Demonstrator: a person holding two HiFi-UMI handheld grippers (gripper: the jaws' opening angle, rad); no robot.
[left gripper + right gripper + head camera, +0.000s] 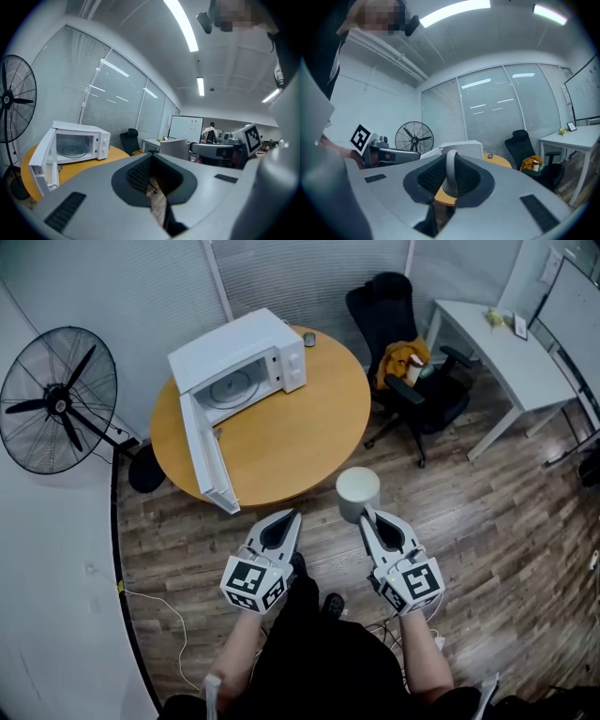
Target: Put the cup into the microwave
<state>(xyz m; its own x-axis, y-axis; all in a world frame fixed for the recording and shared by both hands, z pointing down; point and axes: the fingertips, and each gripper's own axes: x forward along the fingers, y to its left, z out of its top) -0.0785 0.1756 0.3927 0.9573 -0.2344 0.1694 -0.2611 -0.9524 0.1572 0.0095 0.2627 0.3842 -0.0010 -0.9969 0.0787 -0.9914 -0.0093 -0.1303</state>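
Observation:
A pale grey cup [358, 491] hangs in the air just off the near edge of the round wooden table [309, 442]. My right gripper [368, 517] is shut on the cup's handle [451, 172], which stands upright between the jaws in the right gripper view. The white microwave [246, 364] sits at the table's far left, its door [208, 457] swung wide open toward me and the glass turntable [72, 151] showing inside. My left gripper [285, 519] is level with the right one, shut and empty, to the left of the cup [174, 149].
A black standing fan [58, 399] is left of the table. A black office chair [405, 352] with an orange cloth stands at the right, and a white desk [511, 348] beyond it. A small dark mouse [308, 337] lies by the microwave. The floor is wood.

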